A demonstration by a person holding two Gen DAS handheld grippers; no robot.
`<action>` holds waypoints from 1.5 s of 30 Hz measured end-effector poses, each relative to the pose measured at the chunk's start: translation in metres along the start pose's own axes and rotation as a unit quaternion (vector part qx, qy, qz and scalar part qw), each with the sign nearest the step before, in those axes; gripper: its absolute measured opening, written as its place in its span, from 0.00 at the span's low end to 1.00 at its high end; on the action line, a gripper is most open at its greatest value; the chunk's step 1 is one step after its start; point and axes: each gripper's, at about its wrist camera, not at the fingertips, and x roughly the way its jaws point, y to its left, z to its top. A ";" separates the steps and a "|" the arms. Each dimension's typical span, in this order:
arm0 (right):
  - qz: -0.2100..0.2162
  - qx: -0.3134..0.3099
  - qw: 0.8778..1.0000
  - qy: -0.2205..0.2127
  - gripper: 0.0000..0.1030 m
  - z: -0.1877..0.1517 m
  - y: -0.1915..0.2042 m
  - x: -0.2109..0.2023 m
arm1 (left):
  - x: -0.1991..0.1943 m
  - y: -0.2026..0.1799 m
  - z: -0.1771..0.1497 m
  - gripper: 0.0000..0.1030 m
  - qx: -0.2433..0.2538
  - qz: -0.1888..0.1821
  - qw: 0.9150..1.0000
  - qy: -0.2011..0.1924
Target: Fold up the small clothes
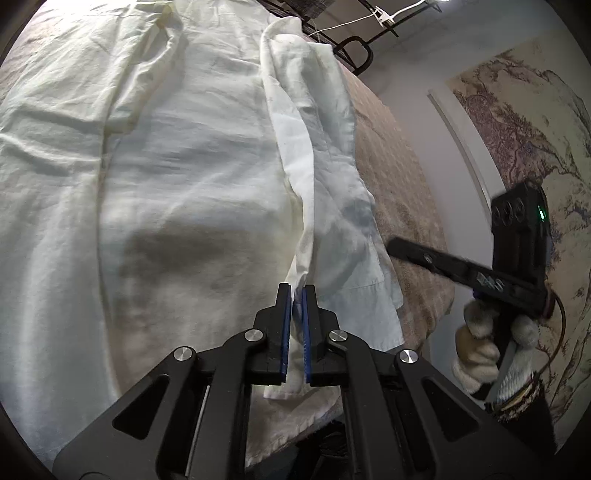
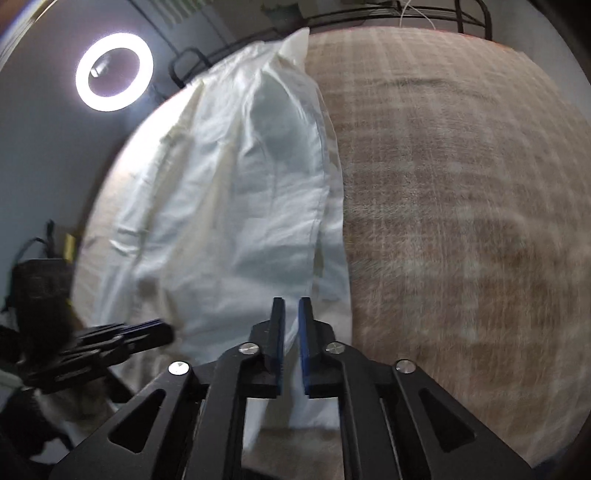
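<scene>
- White shirt (image 1: 184,155) spread flat over a beige plaid blanket (image 1: 391,177) on a bed, collar end far from the left wrist camera, hem end near.
- One side panel of the shirt folded inward, forming a raised ridge (image 1: 303,155) along the garment's right part in the left wrist view.
- Left gripper (image 1: 297,291) nearly closed, blue pads (image 1: 285,325) pinching a bunched fold of the white shirt, cloth visible between the two fingers and hanging below them.
- Right gripper (image 2: 291,306) narrowly parted, only a slim gap between its blue pads (image 2: 303,347); white shirt fabric (image 2: 236,206) seen in that gap and running under the fingers, but grip on it impossible to confirm through the blur.
- In the right wrist view, shirt lying as a long white strip on the left part of the blanket (image 2: 461,203), bare plaid to its right.
- Right gripper also seen from the left wrist camera (image 1: 399,245), held out past the blanket's edge by a white-gloved hand (image 1: 480,350), apart from the shirt's nearest edge.
- Left gripper seen from the right wrist camera (image 2: 162,330), low at the left, touching or just beside the shirt edge.
- Lit ring light (image 2: 114,72) at upper left of the right wrist view.
- Black metal bed frame (image 2: 369,14) beyond the far edge of the blanket.
- Patterned wall hanging (image 1: 524,122) beside the bed.
</scene>
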 end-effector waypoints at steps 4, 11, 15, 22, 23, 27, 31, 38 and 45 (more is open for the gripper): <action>0.005 -0.005 1.000 0.019 0.28 -0.025 0.007 -0.009 | -0.004 -0.002 -0.005 0.16 0.000 0.001 1.000 0.027; -0.016 -0.018 0.999 0.039 0.01 -0.054 0.016 0.005 | 0.005 -0.004 -0.013 0.03 0.001 -0.009 0.999 0.041; -0.027 -0.011 1.000 -0.002 0.00 -0.050 0.011 -0.024 | -0.003 0.006 -0.013 0.03 -0.083 -0.160 0.983 0.039; 0.002 0.025 0.999 -0.032 0.00 -0.052 -0.013 -0.045 | 0.009 0.026 -0.028 0.03 -0.084 -0.081 0.992 0.041; -0.003 0.024 0.999 -0.026 0.00 -0.054 -0.013 -0.041 | 0.006 0.024 -0.030 0.03 -0.072 -0.075 0.994 0.038; -0.029 0.007 0.999 -0.022 0.01 -0.052 -0.014 -0.037 | -0.009 -0.003 -0.036 0.11 0.013 0.005 1.000 0.013; -0.021 0.037 0.998 -0.045 0.11 -0.048 -0.028 -0.043 | -0.038 -0.019 -0.050 0.14 0.048 0.056 0.996 -0.043; 0.014 0.070 0.990 -0.120 0.23 -0.041 -0.042 -0.088 | -0.020 -0.093 -0.060 0.22 0.147 0.047 0.985 -0.075; 0.019 0.083 0.981 -0.172 0.42 -0.044 -0.053 -0.122 | 0.065 -0.153 -0.058 0.49 0.205 0.079 0.975 -0.023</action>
